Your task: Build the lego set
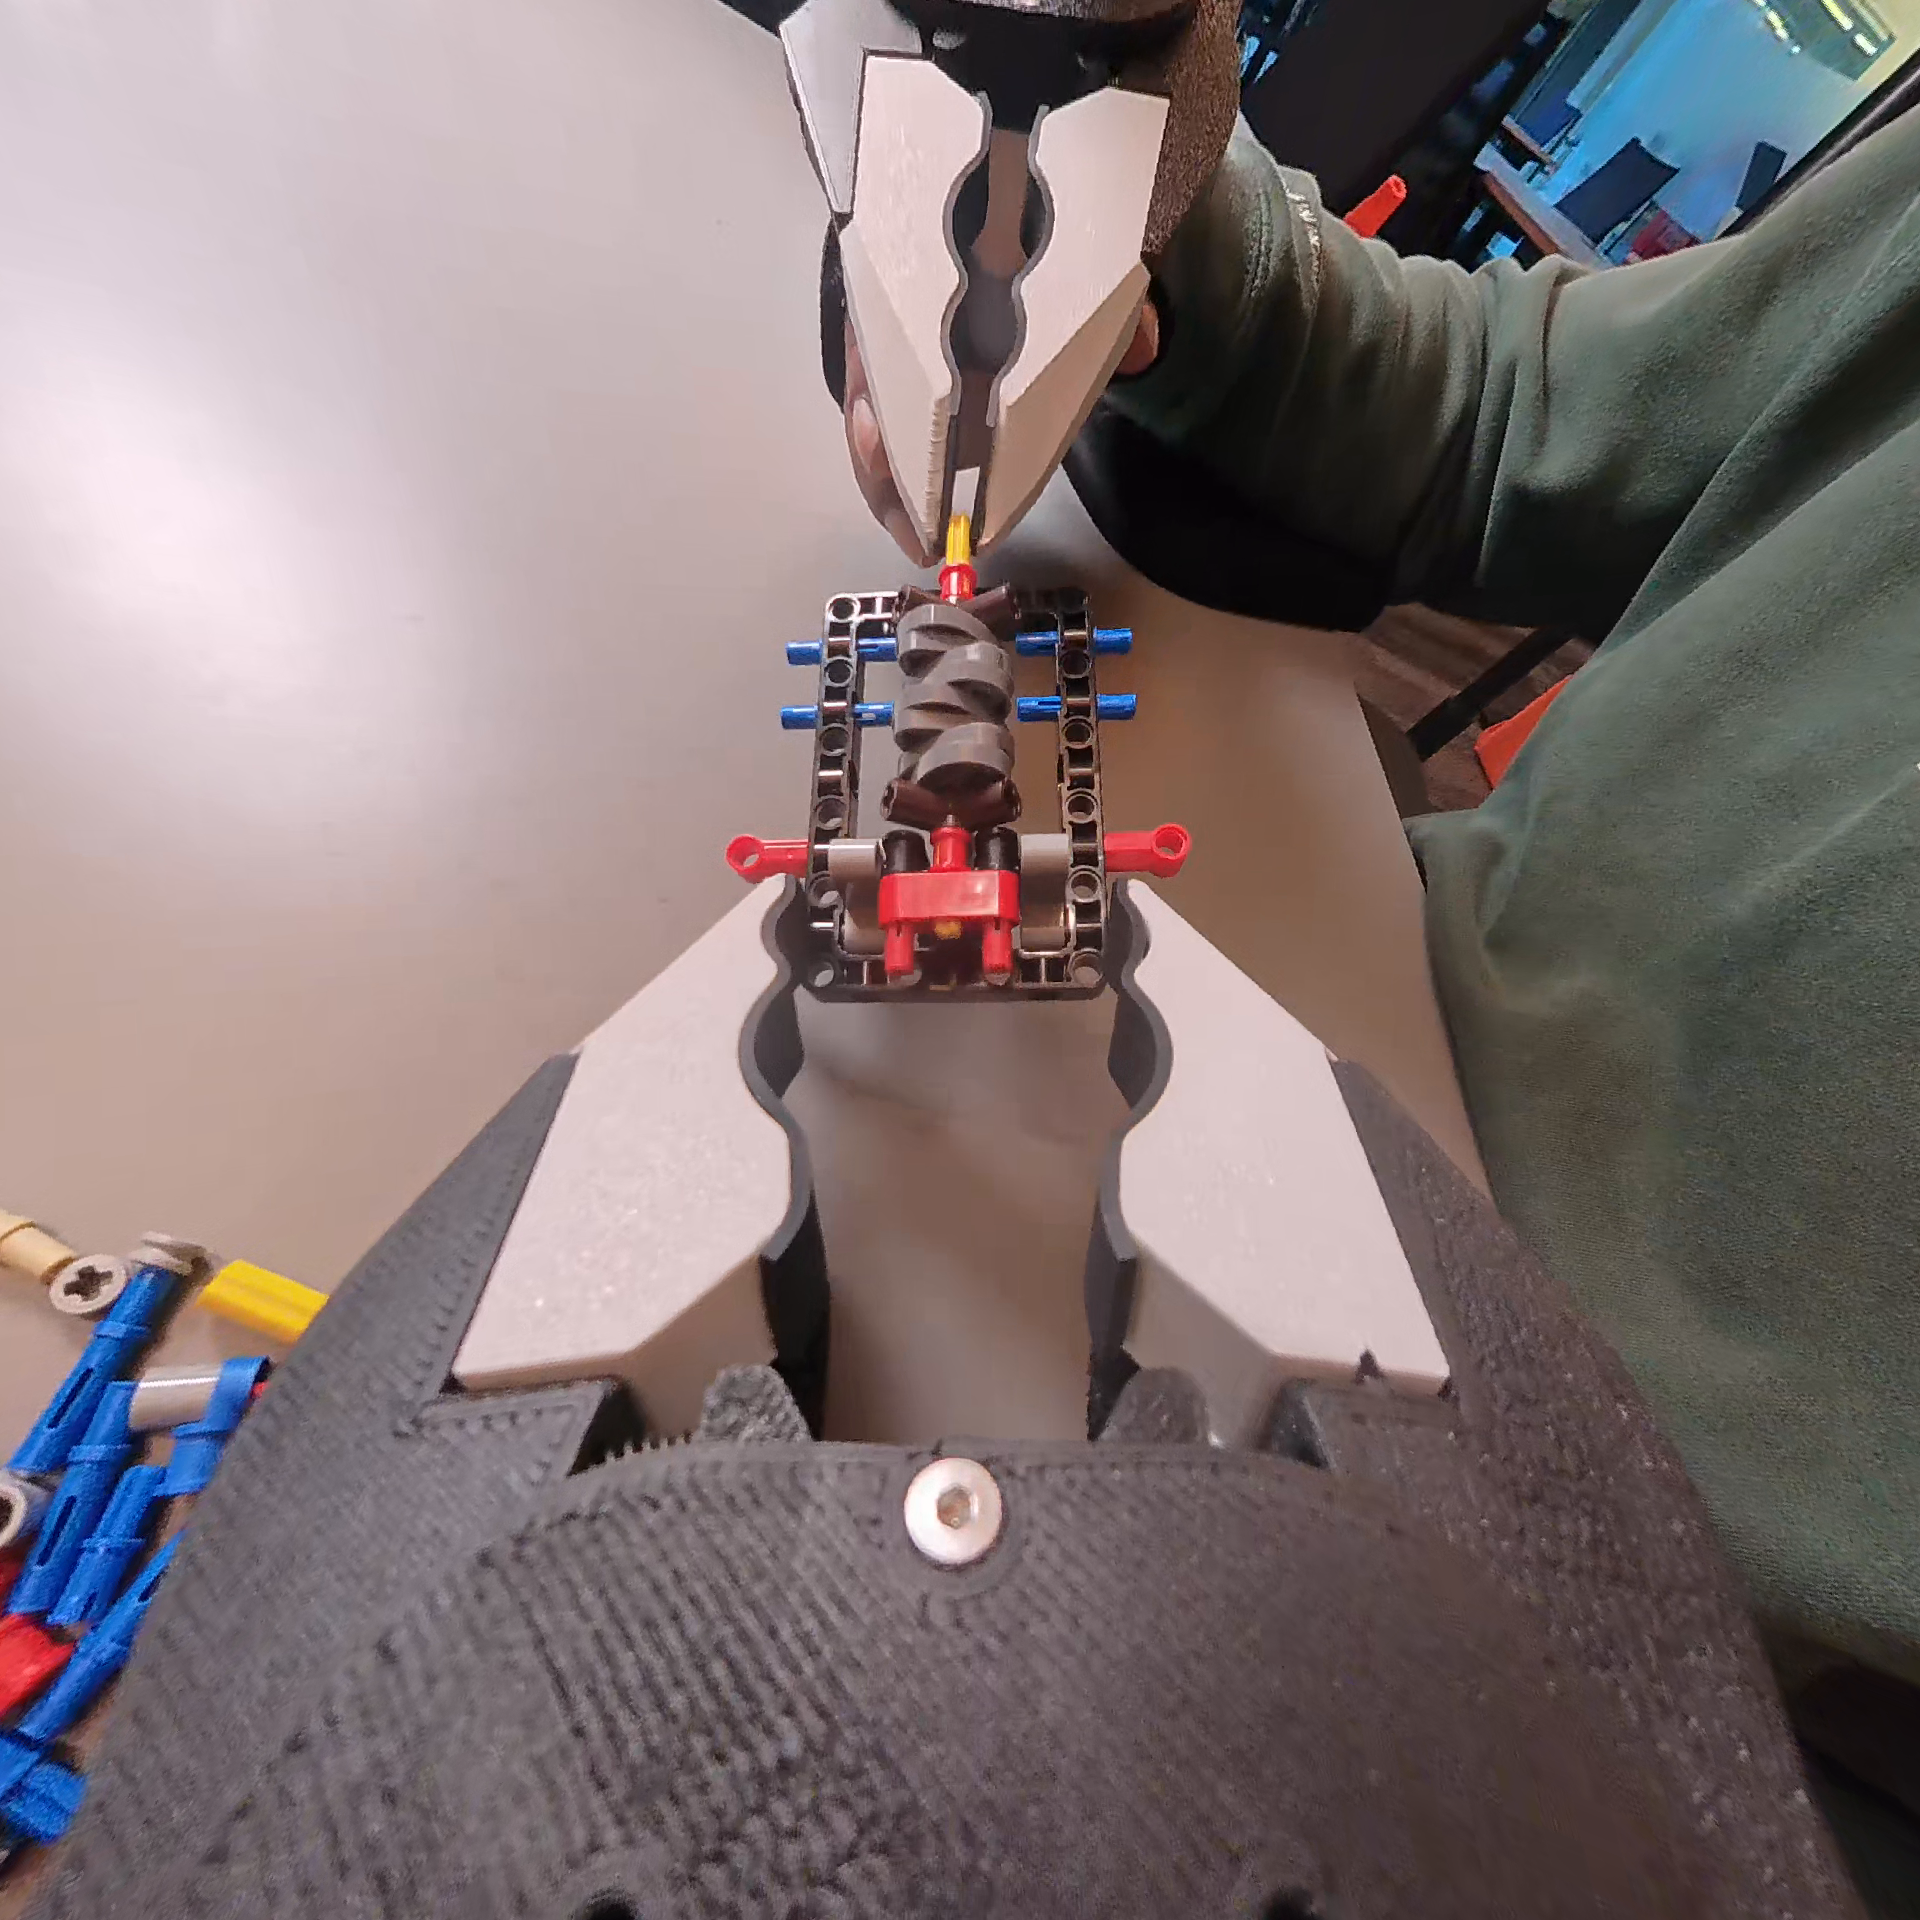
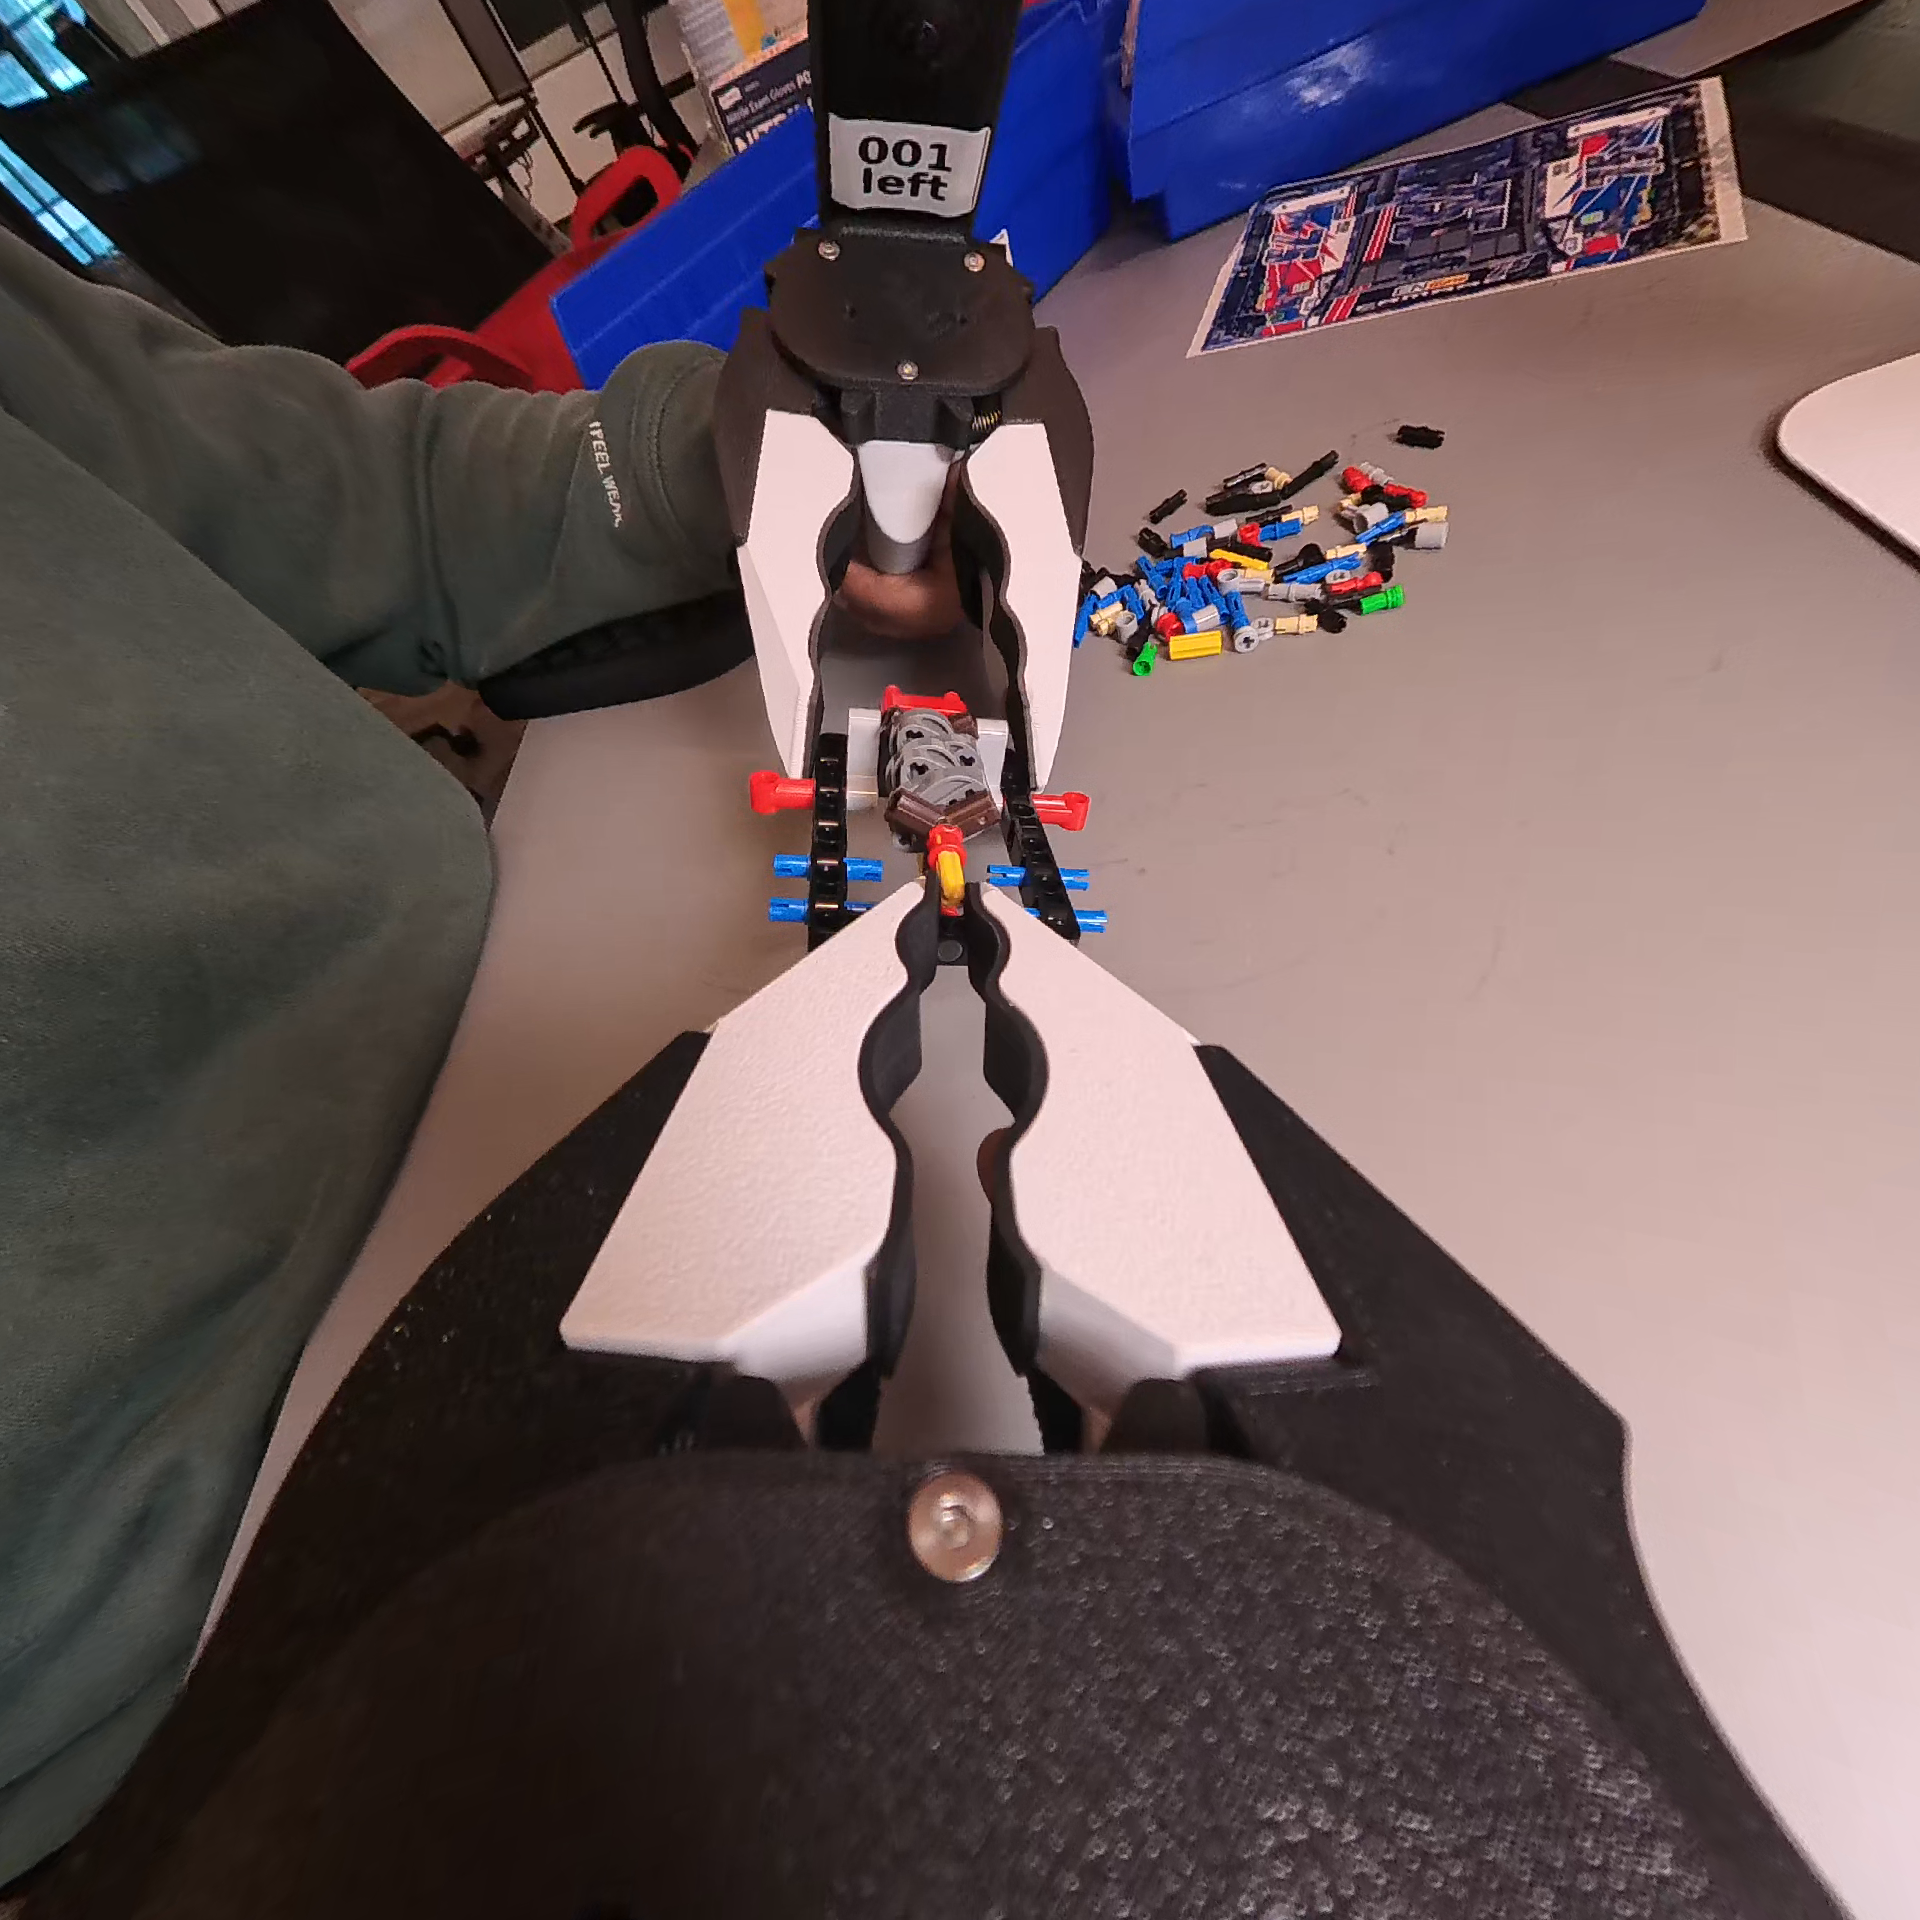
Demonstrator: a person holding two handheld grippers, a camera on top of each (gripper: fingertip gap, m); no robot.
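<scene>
A black rectangular Lego frame (image 1: 1081, 748) carries grey twisted pieces (image 1: 951, 707), blue pins, red side axles and a red connector (image 1: 945, 899). My left gripper (image 1: 951, 935) is shut on the near end of the frame and holds it over the table. My right gripper (image 1: 958, 540) comes from the far side and is shut on a thin yellow axle (image 1: 958, 535) at the frame's far end, by a red bush. In the right wrist view the right gripper (image 2: 948, 899) pinches the yellow axle (image 2: 948, 883), and the left gripper (image 2: 914, 727) holds the frame (image 2: 828, 821) beyond.
A pile of loose Lego pieces (image 2: 1262, 577) lies on the grey table at right, also at lower left in the left wrist view (image 1: 94, 1434). A printed instruction sheet (image 2: 1475, 218) and blue bins (image 2: 1299, 94) are farther back. A green-sleeved arm (image 1: 1558, 520) is close. The gap from one gripper's tips to the other's is roughly 7 cm.
</scene>
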